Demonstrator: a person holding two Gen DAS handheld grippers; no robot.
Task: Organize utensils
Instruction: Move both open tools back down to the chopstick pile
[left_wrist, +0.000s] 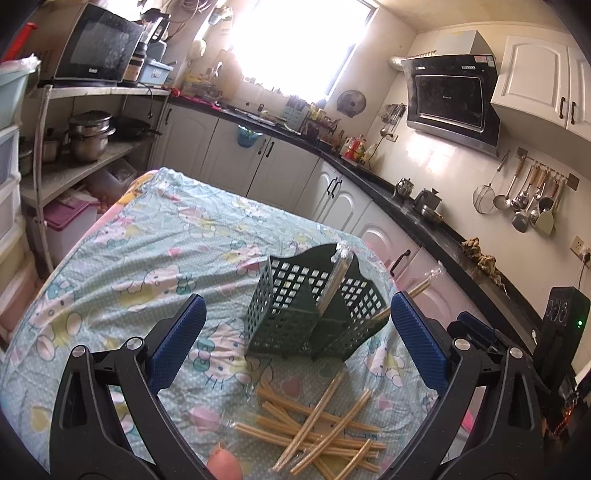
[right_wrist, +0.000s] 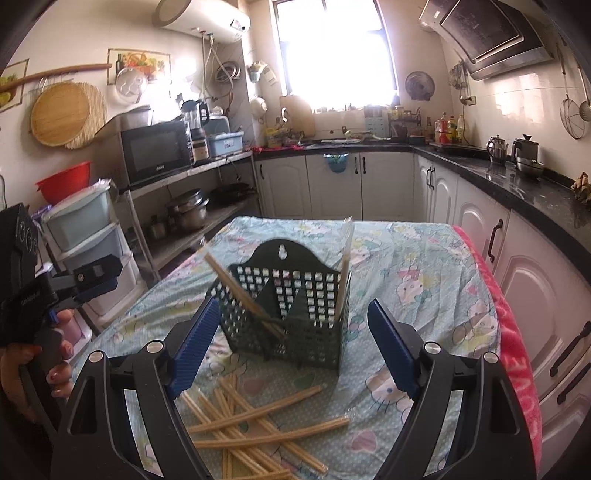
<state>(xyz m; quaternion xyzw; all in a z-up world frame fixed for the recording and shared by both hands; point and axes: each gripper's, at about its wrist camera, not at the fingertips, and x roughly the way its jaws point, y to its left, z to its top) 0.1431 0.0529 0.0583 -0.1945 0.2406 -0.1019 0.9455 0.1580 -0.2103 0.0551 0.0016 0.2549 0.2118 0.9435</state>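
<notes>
Both grippers are hovering over the desk (right_wrist: 424, 258), which is covered by a cartoon-print cloth, and both are empty. The left gripper (left_wrist: 297, 339) is holding its fingers spread wide with nothing between them; the right gripper (right_wrist: 291, 343) is likewise spread, clear of everything.

The loose wrapped chopsticks (right_wrist: 255, 432) are lying in a crossed heap on the cloth just in front of the green slotted holder (right_wrist: 291, 306), which is already carrying a pair leaning in its left compartment (right_wrist: 240, 291) and one standing in its right (right_wrist: 343, 273).

The step in hand looks like picking the next pair. It is probably best to be choosing a pair lying on top of the heap, lowering the fingers astride it near one end, so the neighbours are not dragged along and the light holder is not nudged.
</notes>
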